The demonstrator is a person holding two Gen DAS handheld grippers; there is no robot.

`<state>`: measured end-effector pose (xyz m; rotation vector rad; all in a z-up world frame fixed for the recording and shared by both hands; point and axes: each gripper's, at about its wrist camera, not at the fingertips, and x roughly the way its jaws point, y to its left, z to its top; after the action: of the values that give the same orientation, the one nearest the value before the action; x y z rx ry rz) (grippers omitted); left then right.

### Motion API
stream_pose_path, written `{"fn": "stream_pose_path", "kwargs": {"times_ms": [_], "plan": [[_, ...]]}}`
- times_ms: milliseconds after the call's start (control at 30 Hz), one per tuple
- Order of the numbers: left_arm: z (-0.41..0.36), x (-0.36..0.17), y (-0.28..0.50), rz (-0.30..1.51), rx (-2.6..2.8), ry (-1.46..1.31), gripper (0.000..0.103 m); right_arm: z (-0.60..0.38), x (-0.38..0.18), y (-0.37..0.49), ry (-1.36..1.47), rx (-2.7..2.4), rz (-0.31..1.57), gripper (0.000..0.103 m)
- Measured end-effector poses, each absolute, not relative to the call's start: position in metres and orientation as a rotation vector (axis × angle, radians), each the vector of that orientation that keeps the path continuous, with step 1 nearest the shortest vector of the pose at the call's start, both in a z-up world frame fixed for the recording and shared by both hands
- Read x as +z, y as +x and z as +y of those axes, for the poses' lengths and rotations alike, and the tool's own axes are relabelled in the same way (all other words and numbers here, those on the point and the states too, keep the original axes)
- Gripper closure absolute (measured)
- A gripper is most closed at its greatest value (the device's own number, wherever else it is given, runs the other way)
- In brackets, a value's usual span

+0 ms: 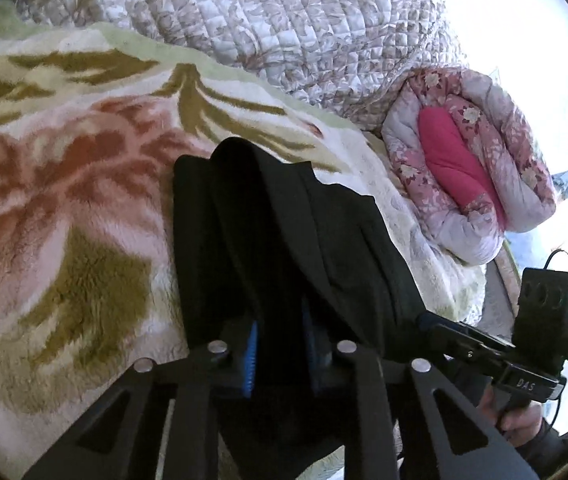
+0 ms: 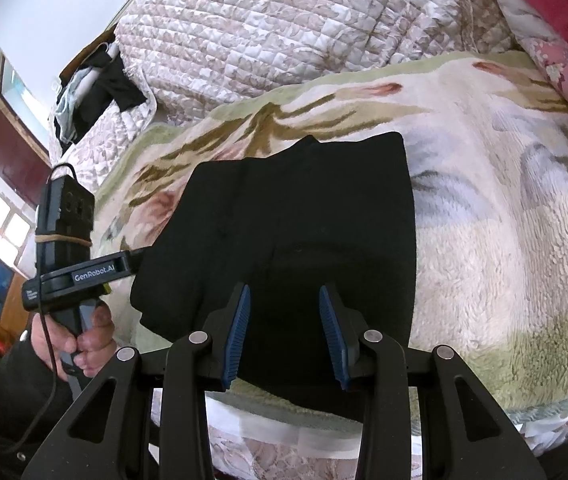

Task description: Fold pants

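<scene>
Left gripper [image 1: 280, 354] clamping black pants [image 2: 284, 216] (bunched on floral blanket [image 2: 484, 220]); right gripper [image 2: 286, 332] spread, holding nothing.

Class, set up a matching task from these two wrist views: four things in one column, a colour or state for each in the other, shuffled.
Things:
1. pants
2. left gripper
3. right gripper
4. quilted cover

States:
a. open above the cloth
b. black, lying folded on the blanket
c. pale, stitched in squares
d. black cloth between its fingers

Pairs: 1-b, 2-d, 3-a, 4-c
</scene>
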<state>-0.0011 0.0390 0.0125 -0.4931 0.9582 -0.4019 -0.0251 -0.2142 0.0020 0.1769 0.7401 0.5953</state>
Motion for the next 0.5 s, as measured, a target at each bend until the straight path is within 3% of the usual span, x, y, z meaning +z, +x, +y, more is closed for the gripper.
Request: {"fn": "stream_pose_path", "kwargs": {"times_ms": [67, 300, 500], "plan": [[0.036, 0.018, -0.003, 0.945, -0.388, -0.471, 0.089, -0.216, 0.002, -0.025, 0.176, 0.593, 0.739, 0.066], [0.030, 0.049, -0.027, 0.866, -0.350, -0.394, 0.090, -0.216, 0.006, -0.028, 0.154, 0.586, 0.713, 0.066], [0.053, 0.013, -0.021, 0.955, -0.328, -0.486, 0.080, -0.213, -0.002, -0.025, 0.148, 0.590, 0.742, 0.066]]}}
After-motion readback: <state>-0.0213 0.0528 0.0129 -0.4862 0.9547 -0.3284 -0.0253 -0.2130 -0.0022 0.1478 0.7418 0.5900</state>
